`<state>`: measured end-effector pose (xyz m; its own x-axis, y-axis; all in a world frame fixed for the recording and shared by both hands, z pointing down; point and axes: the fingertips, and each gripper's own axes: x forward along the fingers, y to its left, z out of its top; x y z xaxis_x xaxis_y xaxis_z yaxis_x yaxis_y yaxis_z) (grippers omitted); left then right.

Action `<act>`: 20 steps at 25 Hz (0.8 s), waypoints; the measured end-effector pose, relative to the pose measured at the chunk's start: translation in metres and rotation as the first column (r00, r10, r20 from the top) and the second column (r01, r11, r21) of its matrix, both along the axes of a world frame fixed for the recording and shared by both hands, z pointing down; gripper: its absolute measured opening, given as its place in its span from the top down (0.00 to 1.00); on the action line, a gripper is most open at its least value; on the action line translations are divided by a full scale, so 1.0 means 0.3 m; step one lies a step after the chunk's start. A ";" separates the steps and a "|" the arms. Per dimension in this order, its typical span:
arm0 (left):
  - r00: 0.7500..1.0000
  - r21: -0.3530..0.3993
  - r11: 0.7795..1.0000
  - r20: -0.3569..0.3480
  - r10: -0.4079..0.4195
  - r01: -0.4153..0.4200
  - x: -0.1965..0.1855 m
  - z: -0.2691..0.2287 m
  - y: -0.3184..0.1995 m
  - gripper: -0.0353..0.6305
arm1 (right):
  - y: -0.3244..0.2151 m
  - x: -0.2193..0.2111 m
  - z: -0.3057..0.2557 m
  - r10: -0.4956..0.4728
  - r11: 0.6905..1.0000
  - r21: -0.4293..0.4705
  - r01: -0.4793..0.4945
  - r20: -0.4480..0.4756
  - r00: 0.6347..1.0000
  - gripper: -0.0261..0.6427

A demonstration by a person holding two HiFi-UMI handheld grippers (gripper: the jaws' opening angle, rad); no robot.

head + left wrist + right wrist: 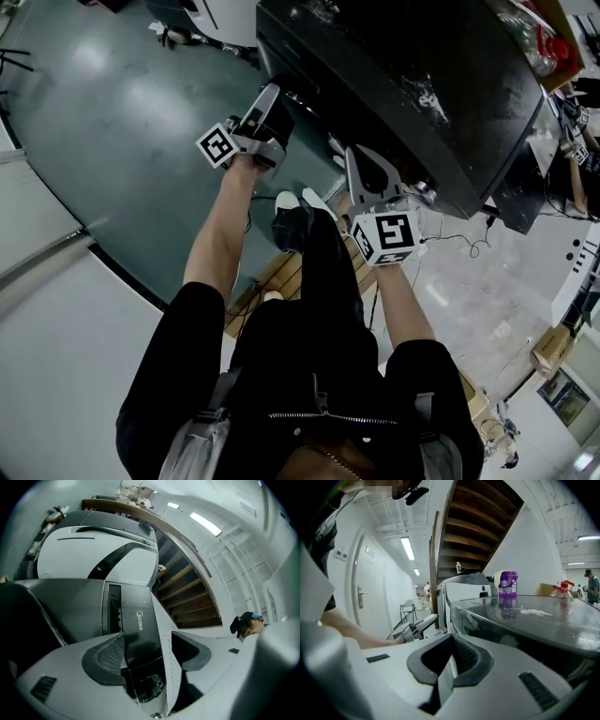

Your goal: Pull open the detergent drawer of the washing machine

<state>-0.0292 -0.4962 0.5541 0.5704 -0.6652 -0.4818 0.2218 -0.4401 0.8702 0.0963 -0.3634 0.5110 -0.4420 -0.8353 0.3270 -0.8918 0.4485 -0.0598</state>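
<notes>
Left tongs (pixel 147 635): spread wide, gripping nothing; glossy black Midea-marked detergent drawer front (pixel 137 620) sits between the tips. Right tongs (pixel 451 641): closed, empty, beside dark grey washing machine (pixel 525 616).

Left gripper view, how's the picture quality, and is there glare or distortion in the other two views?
Left gripper view: heavy fisheye bending, dark corners, ceiling lights blown out, Midea panel sharp. Right gripper view: glossy washing machine top mirrors the purple bottle. Head view: washing machine nearly black, soft glare on the floor.
</notes>
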 end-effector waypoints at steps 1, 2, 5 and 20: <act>1.000 -0.008 1.000 -0.013 0.013 -0.013 0.013 0.009 -0.017 0.49 | -0.006 -0.002 0.004 -0.001 1.000 -0.003 0.001 0.000 1.000 0.95; 0.999 -0.015 1.000 -0.028 0.027 -0.027 0.026 0.016 -0.033 0.49 | -0.011 -0.002 0.006 -0.001 1.000 -0.005 0.001 0.002 1.000 0.95; 0.995 -0.026 0.998 -0.086 0.057 -0.059 0.054 0.024 -0.074 0.49 | -0.025 -0.005 0.007 0.000 1.000 -0.010 0.000 0.006 1.000 0.95; 0.980 0.010 0.992 -0.159 0.124 -0.124 0.142 -0.002 -0.135 0.55 | -0.038 0.040 0.069 0.054 0.997 -0.048 -0.053 0.026 0.998 0.95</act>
<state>0.0133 -0.5367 0.5536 0.5644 -0.5943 -0.5729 0.4099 -0.4006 0.8194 0.1085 -0.3748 0.5316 -0.4067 -0.8418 0.3549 -0.9120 0.3965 -0.1047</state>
